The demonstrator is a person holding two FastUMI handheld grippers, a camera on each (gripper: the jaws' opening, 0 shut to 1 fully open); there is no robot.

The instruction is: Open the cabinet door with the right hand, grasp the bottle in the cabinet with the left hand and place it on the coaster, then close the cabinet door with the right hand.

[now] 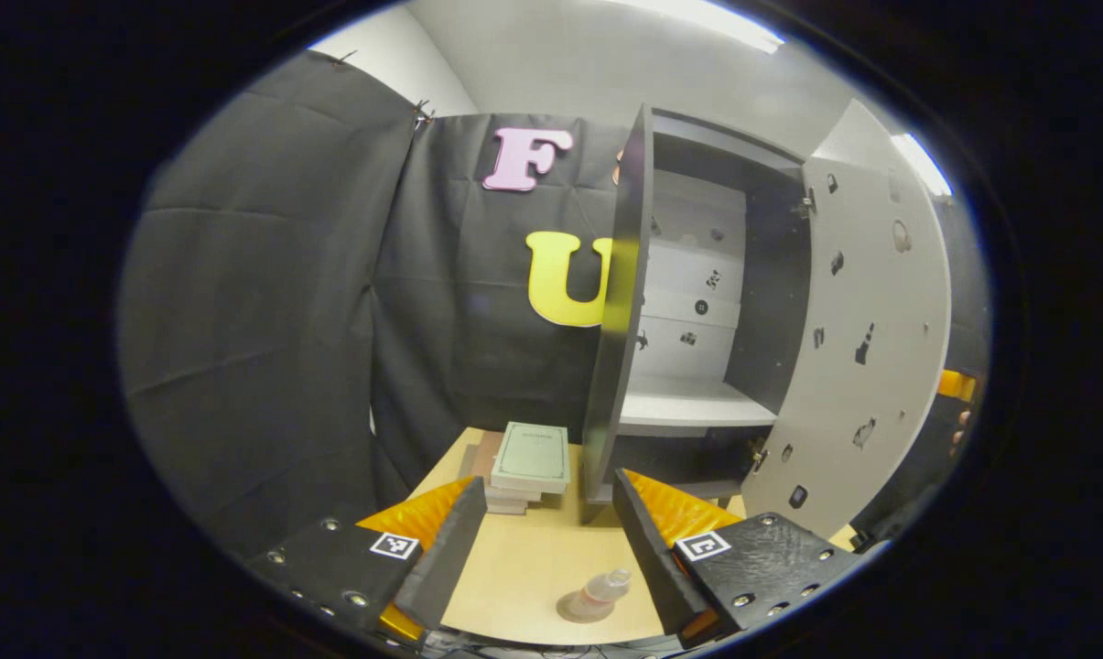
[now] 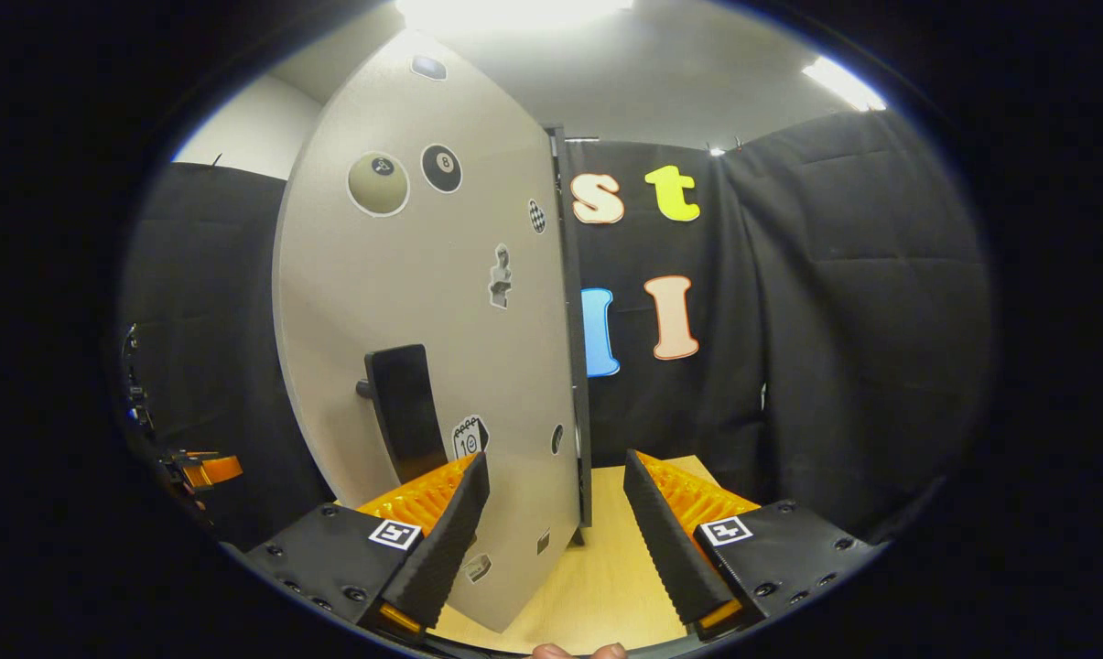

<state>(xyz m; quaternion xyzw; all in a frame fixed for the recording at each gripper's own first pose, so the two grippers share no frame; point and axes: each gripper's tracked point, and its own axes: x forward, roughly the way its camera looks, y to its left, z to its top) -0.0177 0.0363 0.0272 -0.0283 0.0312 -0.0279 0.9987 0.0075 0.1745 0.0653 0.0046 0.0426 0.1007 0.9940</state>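
Your right gripper (image 2: 556, 531), jaws wide, straddles the pale grey stickered cabinet door's (image 2: 423, 302) free edge; push left to close.

Bottle (image 1: 603, 588) stands on coaster (image 1: 580, 609), before the open cabinet (image 1: 688, 302).

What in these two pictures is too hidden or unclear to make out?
- Left gripper view: the bottle on the coaster is small and blurred; its contents are unreadable.
- Left gripper view: cabinet space below the shelf is dark.
- Right gripper view: the open door hides the cabinet interior.
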